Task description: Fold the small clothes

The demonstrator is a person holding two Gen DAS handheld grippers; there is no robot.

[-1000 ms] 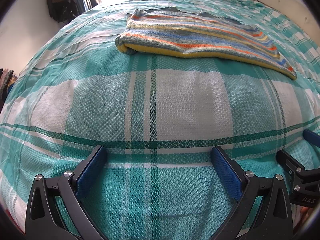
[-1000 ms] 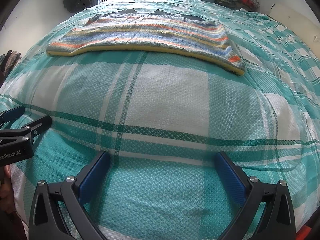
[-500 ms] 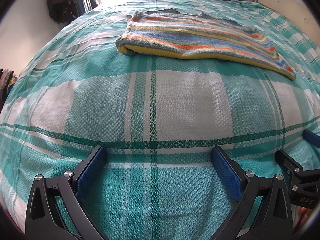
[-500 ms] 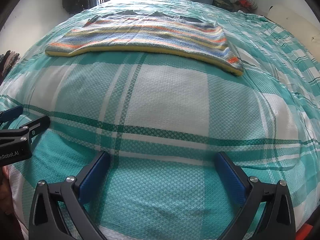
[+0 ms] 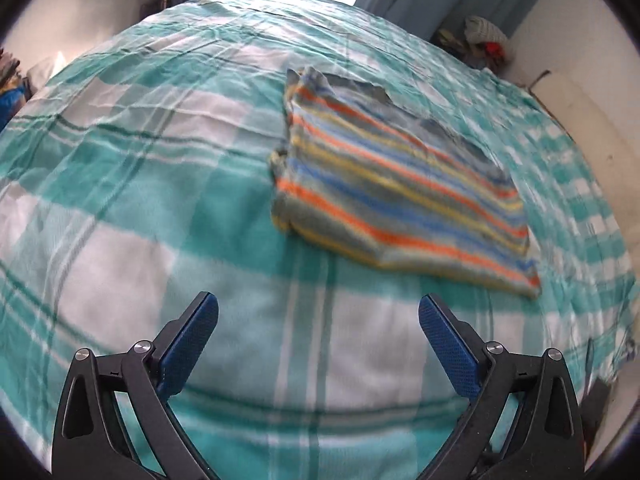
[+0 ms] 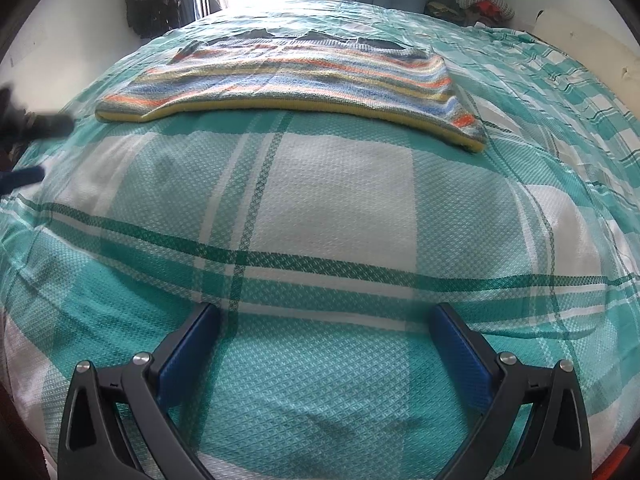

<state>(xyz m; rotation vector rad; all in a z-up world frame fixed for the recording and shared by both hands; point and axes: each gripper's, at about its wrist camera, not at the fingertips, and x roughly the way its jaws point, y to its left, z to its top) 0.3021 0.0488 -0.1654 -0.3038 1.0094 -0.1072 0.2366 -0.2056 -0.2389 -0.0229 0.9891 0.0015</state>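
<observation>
The striped sweater (image 6: 304, 80) lies folded flat on the bed (image 6: 320, 200), well ahead of me; my left tongs (image 5: 318, 320) and right tongs (image 6: 326, 330) both gape empty; I judge a further fold pending, needing a reach to its ends.

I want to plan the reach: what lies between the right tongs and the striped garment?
Only bare plaid bedsheet lies between the open right tongs and the striped garment, seen in the right wrist view.
</observation>
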